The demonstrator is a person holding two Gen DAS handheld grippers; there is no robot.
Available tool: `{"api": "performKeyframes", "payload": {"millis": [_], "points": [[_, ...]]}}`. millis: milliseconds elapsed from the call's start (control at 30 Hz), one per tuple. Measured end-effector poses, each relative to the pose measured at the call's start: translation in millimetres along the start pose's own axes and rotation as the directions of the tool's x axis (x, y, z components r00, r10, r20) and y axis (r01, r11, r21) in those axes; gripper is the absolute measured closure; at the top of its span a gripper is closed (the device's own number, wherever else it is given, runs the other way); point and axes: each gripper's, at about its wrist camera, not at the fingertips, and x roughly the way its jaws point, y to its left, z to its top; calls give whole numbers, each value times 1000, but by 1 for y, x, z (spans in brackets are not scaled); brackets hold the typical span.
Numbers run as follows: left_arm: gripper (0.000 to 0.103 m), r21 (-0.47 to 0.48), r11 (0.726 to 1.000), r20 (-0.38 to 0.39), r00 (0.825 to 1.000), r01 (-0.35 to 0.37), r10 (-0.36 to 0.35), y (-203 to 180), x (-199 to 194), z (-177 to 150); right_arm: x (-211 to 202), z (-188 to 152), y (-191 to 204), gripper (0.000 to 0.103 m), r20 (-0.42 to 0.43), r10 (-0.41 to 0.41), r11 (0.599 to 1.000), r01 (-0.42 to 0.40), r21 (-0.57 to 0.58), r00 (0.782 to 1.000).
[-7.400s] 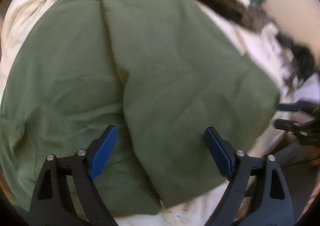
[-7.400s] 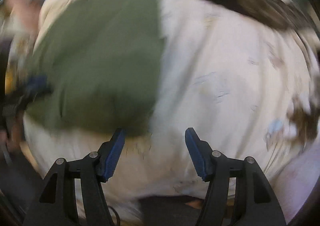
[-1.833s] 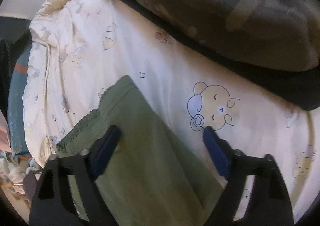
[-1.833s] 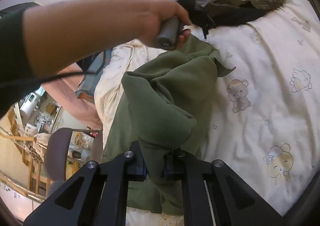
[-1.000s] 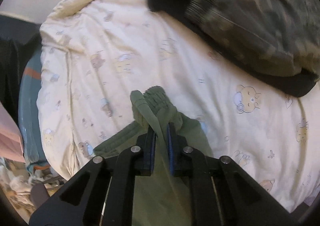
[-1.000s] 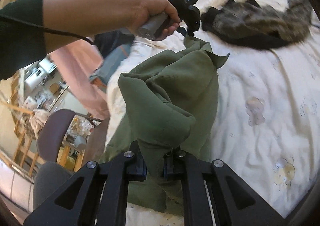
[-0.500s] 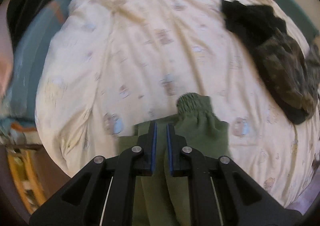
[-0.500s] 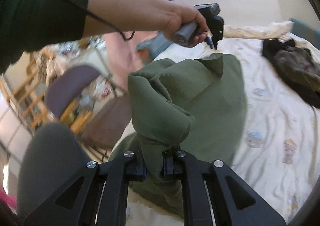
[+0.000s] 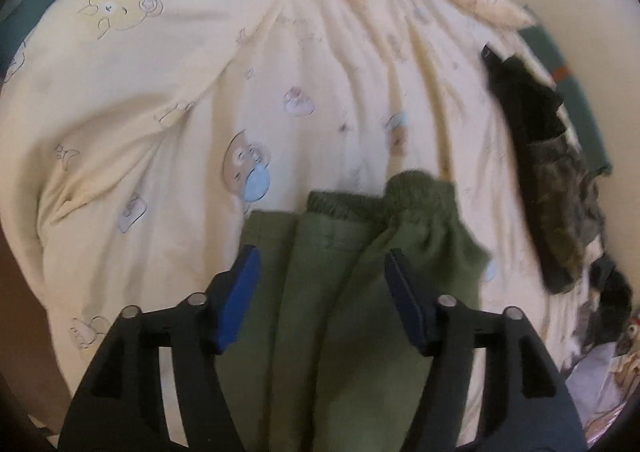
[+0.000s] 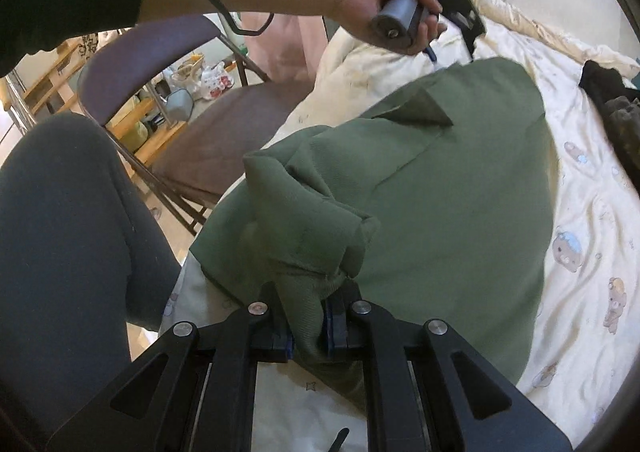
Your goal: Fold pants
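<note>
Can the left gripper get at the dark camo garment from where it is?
Probably yes: the left gripper has jaws opening, nothing clamped, and only bare quilt separates it from the camo garment.

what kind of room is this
Most likely a lived-in bedroom: a bed under a cream bear-print duvet, spare dark clothes heaped on it, and a folding chair beside it.

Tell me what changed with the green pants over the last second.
The left tongs, clamped on the elastic cuffs a second ago, are opening; the cuffs now lie released on the bear-print quilt, between the pads but untouched. The pants went from hanging bunched to spread flat. The right tongs stay clamped on their fold; the dark clothes pile is unmoved.
</note>
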Motion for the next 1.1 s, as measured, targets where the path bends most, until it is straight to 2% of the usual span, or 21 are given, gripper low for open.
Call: {"api": "performKeyframes", "payload": {"millis": [100,267,300,333,400,533,633,700,800,867,900,933,1033,1067,1100], "points": [[42,77,996,-25,999,41,-40,-18,9,-1,3,2,2,93,-2,6,1000,-5,12,1000],[46,250,968,-6,1000,20,-19,-62,27,-4,5,1,6,93,-10,6,1000,-6,2,1000],[60,305,952,12,1000,-17,14,-71,33,-5,5,2,5,93,-13,11,1000,-11,5,1000],[82,343,938,20,999,-54,50,-76,37,-6,6,2,5,93,-14,12,1000,-12,5,1000],[98,382,921,18,997,-81,80,-77,40,-8,6,2,5,93,-16,12,1000,-12,-1,1000],[101,416,904,93,993,-102,69,-69,10,-5,2,6,9,93,-5,28,999,-28,-17,1000],[101,355,929,111,991,-107,72,-48,-8,6,-2,13,19,93,4,37,998,-37,-55,999],[101,313,939,101,988,-145,119,-32,-5,8,0,16,30,92,-3,47,994,-47,-98,999],[95,296,928,102,973,-228,206,-21,14,6,21,17,36,88,-86,57,992,-66,-112,995],[74,265,930,66,967,-254,246,-15,28,5,42,17,36,87,-150,47,994,-62,-95,988],[54,223,934,47,960,-278,275,-11,31,4,50,17,35,87,-182,47,995,-62,-81,982],[46,184,945,60,963,-270,263,-8,25,2,52,18,35,86,-187,46,995,-61,-75,981],[41,112,975,63,981,-190,184,0,0,-2,48,19,37,82,-172,46,997,-57,-60,984],[40,103,979,55,984,-177,172,2,-10,-6,45,19,37,79,-163,54,997,-63,-54,985],[40,105,981,56,985,-166,160,2,-25,-14,41,19,37,71,-152,75,996,-82,-41,986]]}}
